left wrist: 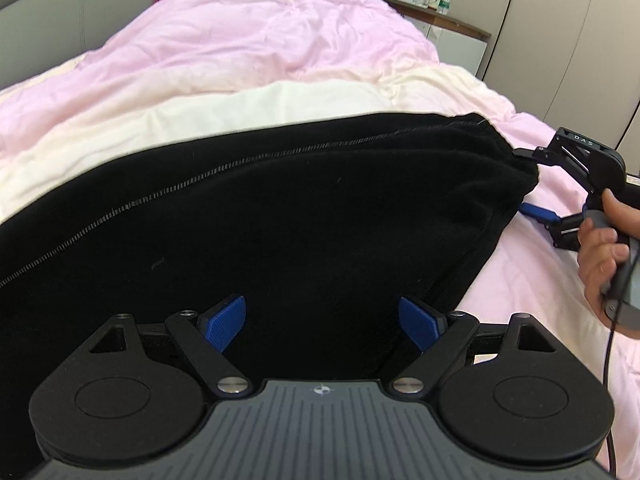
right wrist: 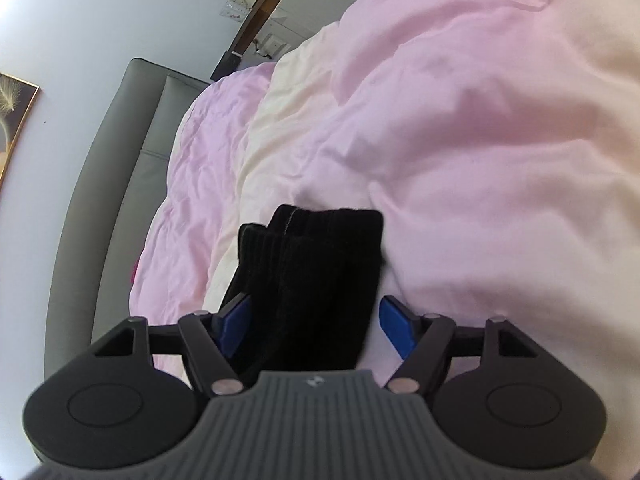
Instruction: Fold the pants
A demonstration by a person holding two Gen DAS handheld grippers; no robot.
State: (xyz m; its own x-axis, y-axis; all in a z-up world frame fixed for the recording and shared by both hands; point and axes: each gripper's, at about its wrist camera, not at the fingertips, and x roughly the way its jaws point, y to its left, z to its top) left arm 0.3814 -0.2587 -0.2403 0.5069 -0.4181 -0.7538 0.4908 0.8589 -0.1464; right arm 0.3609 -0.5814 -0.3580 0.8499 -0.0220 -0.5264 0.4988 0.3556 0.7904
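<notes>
The black pants (left wrist: 280, 220) lie on the pink and cream duvet (left wrist: 248, 52) of the bed, and their long axis runs across the left wrist view from the lower left to the upper right. A stitched seam (left wrist: 200, 178) follows this same line. Only this view shows the right hand-held gripper (left wrist: 530, 182) and the person's right hand (left wrist: 604, 248); its fingers stand apart around the right end of the pants. The left hand-held gripper (left wrist: 322, 322) is spread wide over the cloth and grasps nothing.

The right wrist view shows what the other does not: the ribbed cuffs (right wrist: 316, 232) point away from the camera, between the separated blue pads (right wrist: 394, 320). It also shows the grey headboard (right wrist: 132, 168).
</notes>
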